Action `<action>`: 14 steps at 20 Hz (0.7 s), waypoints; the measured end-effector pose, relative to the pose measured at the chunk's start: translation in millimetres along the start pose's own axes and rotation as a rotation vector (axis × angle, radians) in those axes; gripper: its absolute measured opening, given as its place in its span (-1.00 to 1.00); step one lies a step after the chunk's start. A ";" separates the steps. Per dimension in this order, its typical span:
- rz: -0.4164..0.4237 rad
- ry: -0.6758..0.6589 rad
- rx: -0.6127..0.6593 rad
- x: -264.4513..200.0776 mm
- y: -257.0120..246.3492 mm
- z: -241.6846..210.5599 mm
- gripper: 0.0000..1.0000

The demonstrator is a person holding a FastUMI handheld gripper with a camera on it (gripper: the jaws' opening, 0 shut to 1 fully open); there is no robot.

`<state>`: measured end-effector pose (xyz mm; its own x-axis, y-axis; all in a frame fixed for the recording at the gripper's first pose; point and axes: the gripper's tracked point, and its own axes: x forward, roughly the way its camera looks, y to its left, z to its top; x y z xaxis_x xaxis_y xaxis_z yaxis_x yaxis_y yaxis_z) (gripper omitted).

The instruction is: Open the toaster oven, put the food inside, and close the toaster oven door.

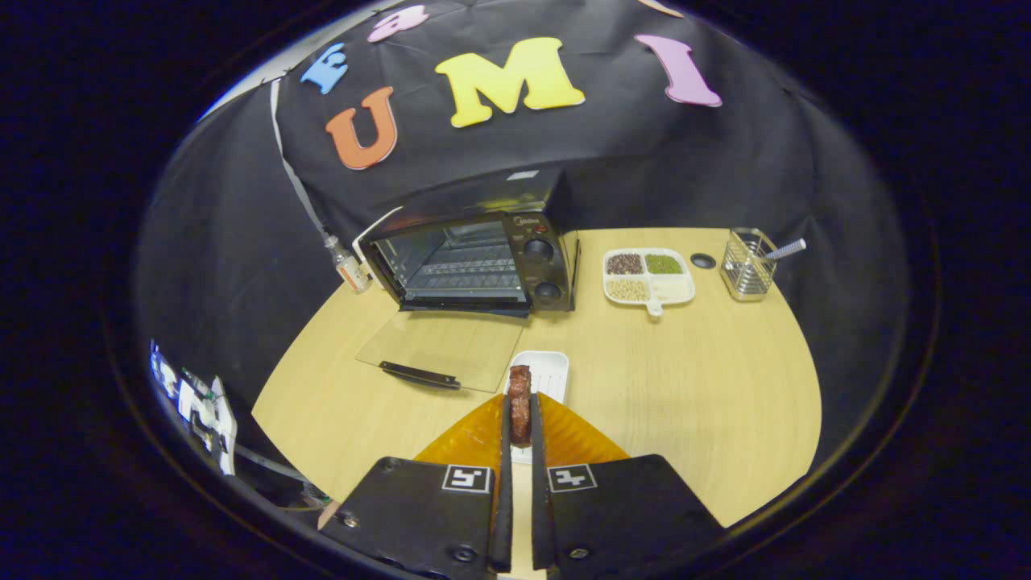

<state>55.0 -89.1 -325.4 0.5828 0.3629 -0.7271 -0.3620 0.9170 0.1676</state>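
The gripper (520, 423) has its two fingers drawn close together, clamped on a dark reddish-brown piece of food (520, 403) that stands upright between them, its top rising just past the fingertips. Directly under and just ahead of the fingers lies a small white tray (548, 372) on the wooden table (693, 403); whether the food touches the tray cannot be told.

Ahead and slightly to the left of the fingers, the glass door (439, 348) of the toaster oven (471, 262) lies folded down flat over the table, its dark handle (420, 375) at the near edge. Beyond the door, the oven's cavity stands open, with a wire rack (463, 270) visible inside and two knobs (538, 250) on its right panel. A small bottle (348, 267) stands just left of the oven, against the cloth wall.

Further off to the right of the oven sits a white divided dish (649, 277) holding dark, green and pale grains in separate compartments. Beyond it to the right are a small dark disc (703, 260) and a wire holder (747, 264) with a stick-like utensil leaning out of it.
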 end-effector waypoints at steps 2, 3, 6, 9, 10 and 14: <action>-0.031 -0.036 -0.058 -6.6 12.2 10.3 -0.80; -0.049 -0.058 -0.087 -10.1 19.5 16.1 -0.80; -0.093 -0.113 -0.160 -11.9 38.9 30.0 -0.81; -0.096 -0.135 -0.200 -5.5 65.2 37.2 -0.81; -0.090 -0.142 -0.203 -0.9 73.1 38.8 -0.81; 0.040 -0.175 -0.091 29.1 117.1 49.3 -0.81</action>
<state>65.4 37.0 -294.1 0.6812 0.4296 -0.5929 -0.4471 0.8853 0.1278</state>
